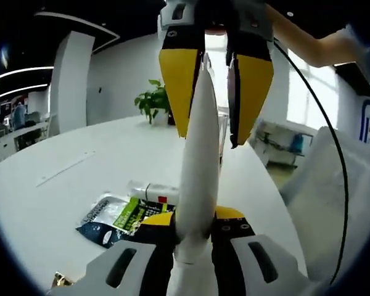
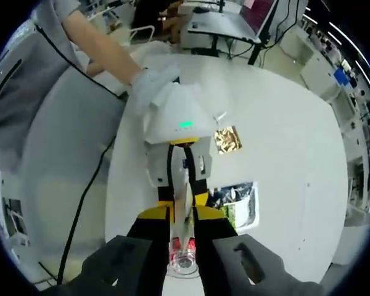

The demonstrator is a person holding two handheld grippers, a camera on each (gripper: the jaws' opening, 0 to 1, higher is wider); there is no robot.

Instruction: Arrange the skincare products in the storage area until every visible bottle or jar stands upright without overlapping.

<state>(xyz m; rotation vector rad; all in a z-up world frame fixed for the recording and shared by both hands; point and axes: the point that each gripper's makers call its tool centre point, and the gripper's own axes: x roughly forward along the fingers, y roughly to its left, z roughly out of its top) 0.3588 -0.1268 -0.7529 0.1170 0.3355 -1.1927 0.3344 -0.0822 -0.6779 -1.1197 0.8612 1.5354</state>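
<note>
Left gripper (image 1: 194, 237) jaws pinch the base of a white tube (image 1: 197, 166); the tube points forward into the right gripper (image 1: 214, 92), whose yellow jaws close on its tip; beneath, on the white table (image 1: 80, 185), lie a dark sachet (image 1: 120, 219) and a clear bottle (image 1: 151, 191); a gold packet (image 2: 227, 139) rests nearby.

**White tube gripped between both grippers**

The left gripper (image 1: 194, 237) is closed on the base of a white tube (image 1: 197, 160), which points up and away from it. The right gripper (image 1: 216, 80) comes down from the top of the view, its yellow jaws pinching the tube's narrow tip. On the white table (image 1: 61, 185), near its near edge, a dark and green sachet (image 1: 120, 219) lies flat, touching a clear bottle (image 1: 151, 190) lying on its side. A potted plant (image 1: 153, 102) stands at the far edge.
</note>
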